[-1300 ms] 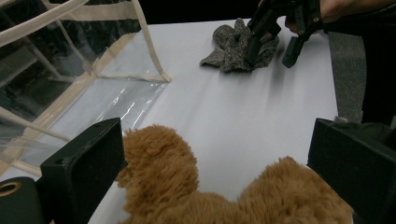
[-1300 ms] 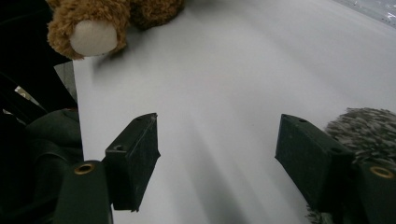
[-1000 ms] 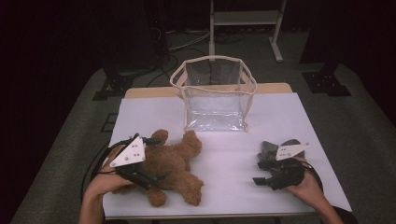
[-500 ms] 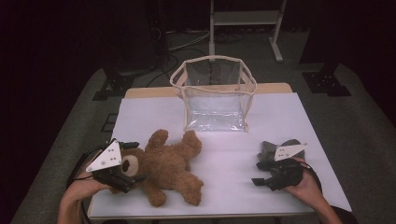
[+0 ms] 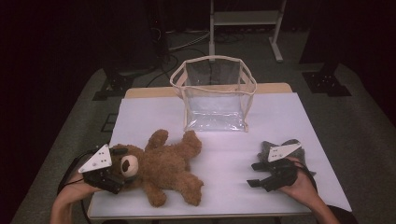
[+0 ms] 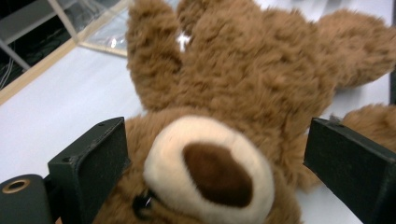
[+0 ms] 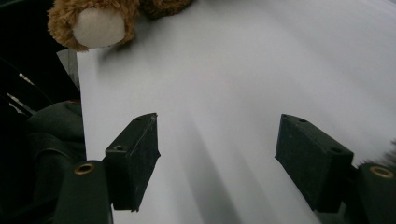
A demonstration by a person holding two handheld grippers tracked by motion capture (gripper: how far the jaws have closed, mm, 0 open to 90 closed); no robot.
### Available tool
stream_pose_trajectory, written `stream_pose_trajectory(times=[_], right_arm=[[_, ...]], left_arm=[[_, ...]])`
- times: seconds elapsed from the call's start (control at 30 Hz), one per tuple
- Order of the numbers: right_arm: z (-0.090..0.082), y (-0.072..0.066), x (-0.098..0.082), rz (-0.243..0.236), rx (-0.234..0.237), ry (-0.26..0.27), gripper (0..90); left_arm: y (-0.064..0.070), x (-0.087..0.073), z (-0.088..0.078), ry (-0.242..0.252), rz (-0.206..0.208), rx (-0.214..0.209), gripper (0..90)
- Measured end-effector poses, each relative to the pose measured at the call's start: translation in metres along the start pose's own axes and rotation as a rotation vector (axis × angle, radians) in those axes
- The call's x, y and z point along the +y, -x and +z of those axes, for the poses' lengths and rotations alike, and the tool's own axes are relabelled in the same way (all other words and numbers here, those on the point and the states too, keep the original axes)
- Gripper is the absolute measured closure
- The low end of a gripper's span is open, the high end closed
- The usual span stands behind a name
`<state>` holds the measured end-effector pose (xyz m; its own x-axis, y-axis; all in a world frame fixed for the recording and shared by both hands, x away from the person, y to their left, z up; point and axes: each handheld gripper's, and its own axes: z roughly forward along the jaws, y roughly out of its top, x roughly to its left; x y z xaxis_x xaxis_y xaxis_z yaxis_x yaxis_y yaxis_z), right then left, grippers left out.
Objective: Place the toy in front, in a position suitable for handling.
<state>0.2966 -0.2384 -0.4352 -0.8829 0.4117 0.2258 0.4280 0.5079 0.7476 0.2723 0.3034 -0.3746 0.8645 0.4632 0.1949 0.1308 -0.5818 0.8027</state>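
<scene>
So compared to half a second back, the left gripper (image 5: pixel 108 173) has slid in a bit toward the teddy bear (image 5: pixel 161 164) again, after pulling out to the table's left edge; a full second ago it sat right over the bear's head. Now its jaws are spread wide, one on each side of the bear's face. In the left gripper view the cream muzzle and dark brown nose sit right between the two black pads (image 6: pixel 95 161), and I can't tell whether they're touching the fur. The bear itself hasn't budged: on its back on the white table (image 5: pixel 280 116), front-left area, head pointing left, arms and legs flopped out.

No readable writing or brand anywhere that I can spot.

Moving right: a clear plastic bag (image 5: pixel 215 95) with cream trim stands upright in the middle, behind the bear, well apart from it. Then the right gripper (image 5: pixel 264 175) near the front-right, same spot as before, jaws apart over bare tabletop, with a grey cloth (image 5: pixel 280 145) just behind it.
</scene>
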Motion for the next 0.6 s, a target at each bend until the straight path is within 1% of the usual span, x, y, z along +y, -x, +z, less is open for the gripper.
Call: stream_pose_trajectory(times=[0.03,0.07,0.1,0.13,0.17,0.2,0.23,0.33,0.37,0.43,0.47,0.5,0.57,0.6], right_arm=[[0.003,-0.003,0.005,-0.014,0.011,-0.005,28.5],[0.005,-0.004,0.008,-0.017,0.020,-0.005,28.6],[0.005,-0.004,0.008,-0.017,0.020,-0.005,28.6],[0.007,-0.006,0.011,-0.029,0.027,-0.008,28.6],[0.009,-0.007,0.015,-0.037,0.038,-0.011,28.6],[0.013,-0.011,0.022,-0.054,0.058,-0.014,28.6],[0.013,-0.011,0.022,-0.054,0.058,-0.014,28.6],[0.019,-0.017,0.036,-0.076,0.102,0.000,28.6],[0.024,-0.021,0.046,-0.083,0.141,0.011,28.6],[0.029,-0.026,0.058,-0.104,0.169,0.015,28.6],[0.032,-0.029,0.064,-0.119,0.183,0.016,28.6],[0.032,-0.029,0.064,-0.119,0.183,0.016,28.6],[0.039,-0.035,0.077,-0.142,0.209,0.019,28.6],[0.046,-0.040,0.089,-0.160,0.240,0.023,28.6]], left_arm=[[-0.001,-0.002,0.000,-0.009,-0.003,0.001,5.7],[-0.002,-0.004,0.001,-0.011,-0.006,0.002,5.7],[-0.002,-0.004,0.001,-0.011,-0.006,0.002,5.7],[-0.003,-0.005,0.001,-0.016,-0.009,0.001,5.7],[-0.004,-0.007,0.001,-0.018,-0.020,-0.002,5.7],[-0.006,-0.010,0.004,-0.025,-0.025,-0.001,5.7],[-0.006,-0.010,0.004,-0.025,-0.025,-0.001,5.7],[-0.006,-0.014,0.007,-0.030,-0.026,0.008,5.7],[-0.007,-0.014,0.009,-0.038,-0.029,0.014,5.7],[-0.007,-0.014,0.010,-0.039,-0.032,0.016,5.7],[-0.008,-0.013,0.012,-0.047,-0.036,0.024,5.6],[-0.008,-0.013,0.012,-0.047,-0.036,0.024,5.5],[-0.008,-0.012,0.014,-0.054,-0.035,0.026,4.0],[-0.007,-0.012,0.017,-0.052,-0.047,0.037,2.1]])
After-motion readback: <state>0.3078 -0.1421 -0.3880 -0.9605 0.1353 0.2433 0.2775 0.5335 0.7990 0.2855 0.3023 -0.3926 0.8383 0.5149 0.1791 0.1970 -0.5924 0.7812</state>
